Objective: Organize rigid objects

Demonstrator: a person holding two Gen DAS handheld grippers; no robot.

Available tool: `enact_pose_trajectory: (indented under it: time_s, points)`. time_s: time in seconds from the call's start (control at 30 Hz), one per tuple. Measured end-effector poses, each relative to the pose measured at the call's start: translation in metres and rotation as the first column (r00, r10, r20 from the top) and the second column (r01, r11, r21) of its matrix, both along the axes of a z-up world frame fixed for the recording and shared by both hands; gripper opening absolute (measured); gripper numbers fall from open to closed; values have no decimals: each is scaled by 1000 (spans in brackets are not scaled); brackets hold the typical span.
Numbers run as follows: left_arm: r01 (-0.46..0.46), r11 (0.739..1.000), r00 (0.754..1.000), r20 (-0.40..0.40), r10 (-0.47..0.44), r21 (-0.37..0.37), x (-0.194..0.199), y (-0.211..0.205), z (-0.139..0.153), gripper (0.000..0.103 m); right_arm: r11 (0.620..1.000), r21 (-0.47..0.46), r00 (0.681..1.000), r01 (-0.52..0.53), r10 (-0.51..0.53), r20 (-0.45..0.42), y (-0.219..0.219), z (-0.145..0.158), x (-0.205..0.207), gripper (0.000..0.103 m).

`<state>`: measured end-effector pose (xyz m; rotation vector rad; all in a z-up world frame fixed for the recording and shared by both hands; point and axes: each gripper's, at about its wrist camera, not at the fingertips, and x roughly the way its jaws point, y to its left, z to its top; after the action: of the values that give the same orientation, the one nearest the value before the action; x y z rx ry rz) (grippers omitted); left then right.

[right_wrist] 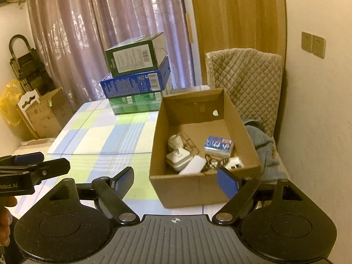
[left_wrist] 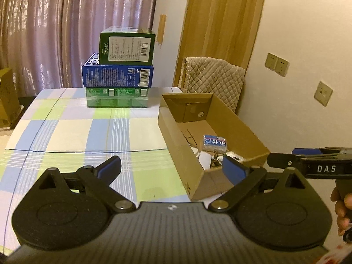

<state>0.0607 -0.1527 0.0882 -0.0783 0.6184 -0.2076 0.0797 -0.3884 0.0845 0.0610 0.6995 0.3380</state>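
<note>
**Small items in carton, boxes stacked behind**

Open brown cardboard box on checked tablecloth, at the table's right side. Inside, near the front wall: white plug adapters, a flat white block, tangled dark cable, and a blue-and-white wrapped packet lying flat. Behind and left, stacked: dark green box on blue box on translucent green box. Left gripper spread wide, empty. Right gripper likewise spread, gripping nothing, just before the carton.
</note>
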Motion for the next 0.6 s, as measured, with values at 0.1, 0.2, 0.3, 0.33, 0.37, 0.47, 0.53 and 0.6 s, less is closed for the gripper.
enact_pose_trajectory:
  time_s: [0.1, 0.2, 0.3, 0.33, 0.37, 0.47, 0.53, 0.6]
  points:
    - [0, 1000, 1000, -16, 0, -9, -13, -1, -1, 96, 1000, 11, 1000, 18, -18, -1, -5, 0, -13, 80]
    - [-1, 1000, 1000, -23, 1, -15, -26, -4, -3, 96, 999, 25, 999, 32, -32, 6, -10, 2, -27, 80]
    - [-1, 1000, 1000, -15, 1, 6, -37, -8, -5, 96, 998, 37, 998, 55, -56, 21, -14, 5, -39, 80]
    - [-1, 1000, 1000, -16, 1, 7, -39, -9, -6, 96, 998, 33, 998, 60, -61, 26, -14, 5, -43, 80]
    - [-3, 1000, 1000, -18, 3, 6, -41, -9, -7, 96, 998, 27, 997, 63, -64, 31, -14, 5, -46, 80]
    - [-9, 1000, 1000, -28, 10, 5, -48, -10, -9, 97, 998, 19, 997, 65, -66, 33, -15, 4, -56, 80]
    - [-21, 1000, 999, -29, 21, 10, -53, -10, -10, 97, 998, 16, 997, 66, -66, 35, -15, 3, -61, 80]
    - [-28, 999, 999, -27, 29, 16, -58, -10, -12, 97, 997, 5, 997, 72, -72, 37, -15, 1, -65, 80]
